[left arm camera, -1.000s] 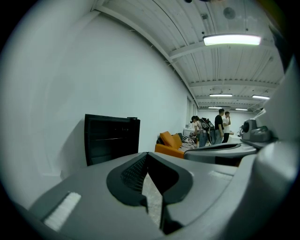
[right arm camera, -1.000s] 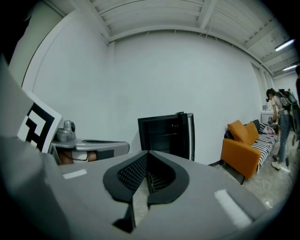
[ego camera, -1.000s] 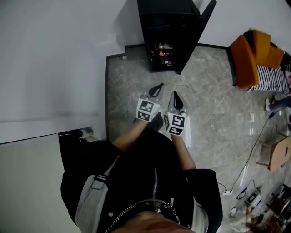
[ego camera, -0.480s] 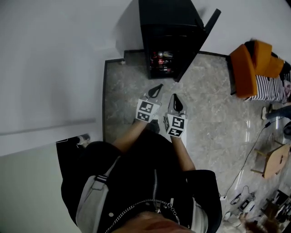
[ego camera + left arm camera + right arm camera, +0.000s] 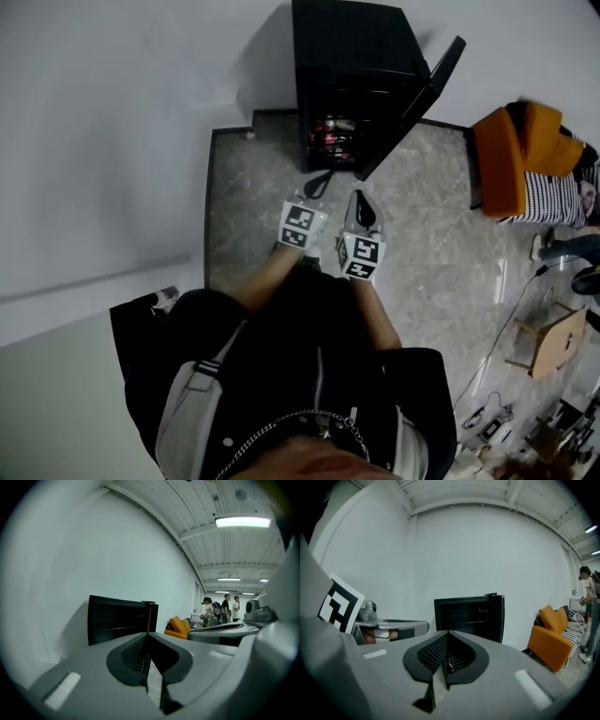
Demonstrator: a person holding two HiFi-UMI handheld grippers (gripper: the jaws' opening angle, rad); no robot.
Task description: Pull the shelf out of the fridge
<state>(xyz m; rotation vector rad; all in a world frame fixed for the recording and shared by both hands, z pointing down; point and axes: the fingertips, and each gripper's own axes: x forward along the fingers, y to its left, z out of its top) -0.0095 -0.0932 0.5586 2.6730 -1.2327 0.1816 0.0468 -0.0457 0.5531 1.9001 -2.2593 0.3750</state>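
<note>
Shut, empty left gripper [image 5: 326, 180] and right gripper [image 5: 362, 199] face the open fridge [image 5: 352, 66].
The head view shows them side by side near its swung-out door [image 5: 417, 103]; only the gripper views show the shelf [image 5: 469, 621] seated inside.

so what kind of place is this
Probably an open office or studio, not a kitchen: a small black fridge on grey stone floor by a white wall, an orange sofa, long ceiling strip lights.
</note>
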